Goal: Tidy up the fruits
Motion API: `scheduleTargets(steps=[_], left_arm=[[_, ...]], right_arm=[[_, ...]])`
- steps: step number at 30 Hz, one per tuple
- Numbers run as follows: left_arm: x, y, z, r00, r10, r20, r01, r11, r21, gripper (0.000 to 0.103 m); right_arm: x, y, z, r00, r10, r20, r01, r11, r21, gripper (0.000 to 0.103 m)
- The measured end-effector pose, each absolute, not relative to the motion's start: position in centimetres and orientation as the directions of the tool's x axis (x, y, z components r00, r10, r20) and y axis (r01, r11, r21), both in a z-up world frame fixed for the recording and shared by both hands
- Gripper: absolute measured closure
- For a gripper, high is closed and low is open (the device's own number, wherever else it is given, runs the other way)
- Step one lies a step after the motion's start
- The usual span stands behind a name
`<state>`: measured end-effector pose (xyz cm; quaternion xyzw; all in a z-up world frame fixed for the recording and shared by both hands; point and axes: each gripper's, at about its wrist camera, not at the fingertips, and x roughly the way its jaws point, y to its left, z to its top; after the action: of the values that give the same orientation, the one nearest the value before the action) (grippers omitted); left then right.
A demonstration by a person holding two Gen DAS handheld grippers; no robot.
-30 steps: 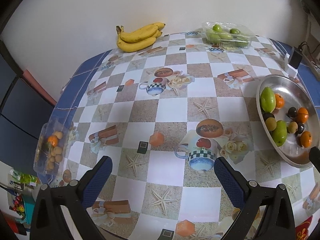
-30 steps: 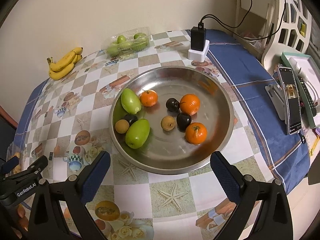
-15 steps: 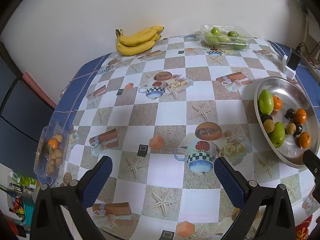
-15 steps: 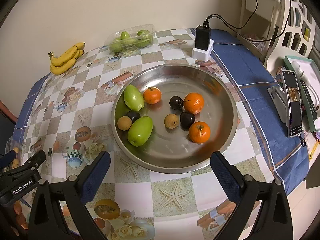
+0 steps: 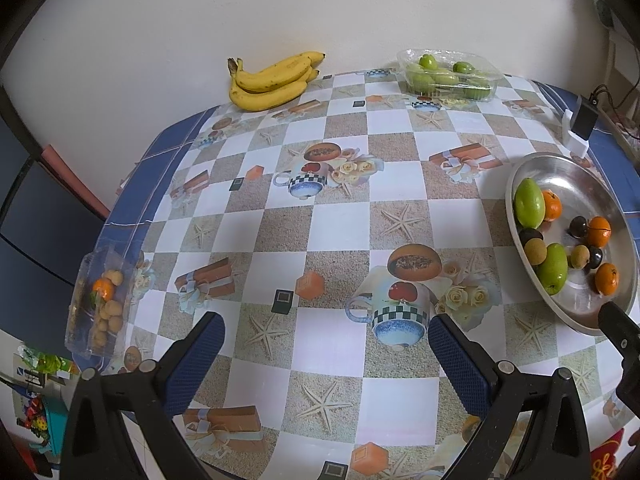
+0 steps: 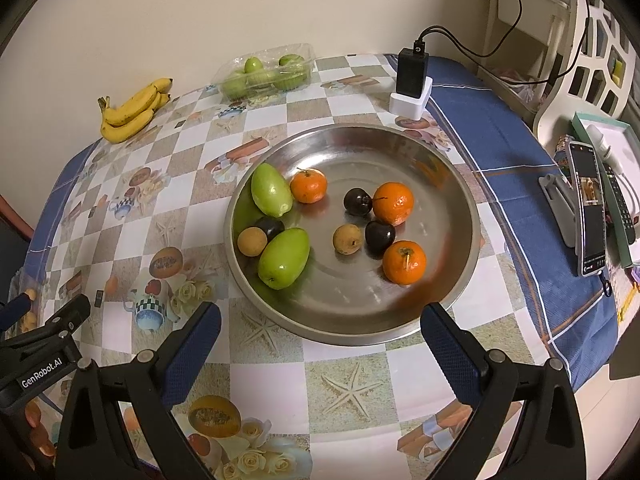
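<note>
A round steel tray [image 6: 452, 184] holds two green mangoes [image 6: 284, 258], three oranges [image 6: 404, 262], dark plums [image 6: 380, 235] and small tan fruits [image 6: 347, 239]. The same steel tray [image 5: 516, 172] shows at the right of the left wrist view. My right gripper [image 6: 320, 332] hovers open over the tray's near rim, holding nothing. My left gripper [image 5: 326, 344] is open and empty above the patterned tablecloth. Bananas [image 5: 272, 78] lie at the far edge. A clear box of green fruits [image 5: 448, 72] sits far right, and a clear box of small tan fruits [image 5: 102, 304] lies at the left edge.
A black charger on a white block [image 6: 412, 80] stands behind the tray. A phone on a stand [image 6: 588, 208] and a remote [image 6: 618, 204] lie on the blue cloth at right. A white chair [image 6: 588, 48] stands beyond. The table drops off at left [image 5: 132, 184].
Both grippers have pulled back and risen slightly, so the table and tray look a bit farther and lower in view. Both stay open. No fruit has moved.
</note>
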<state>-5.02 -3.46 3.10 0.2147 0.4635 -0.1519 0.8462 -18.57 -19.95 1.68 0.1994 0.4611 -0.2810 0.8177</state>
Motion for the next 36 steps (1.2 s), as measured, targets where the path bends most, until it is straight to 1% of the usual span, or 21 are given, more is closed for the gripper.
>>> scheduleTargets(steps=[36], left_arm=[[-4.83, -3.42, 2.7, 0.516, -0.06, -0.854, 0.463, 0.859, 0.219, 0.0]], right_arm=[[-18.28, -19.82, 1.2, 0.401, -0.266, -0.877, 0.64, 0.766, 0.06, 0.003]])
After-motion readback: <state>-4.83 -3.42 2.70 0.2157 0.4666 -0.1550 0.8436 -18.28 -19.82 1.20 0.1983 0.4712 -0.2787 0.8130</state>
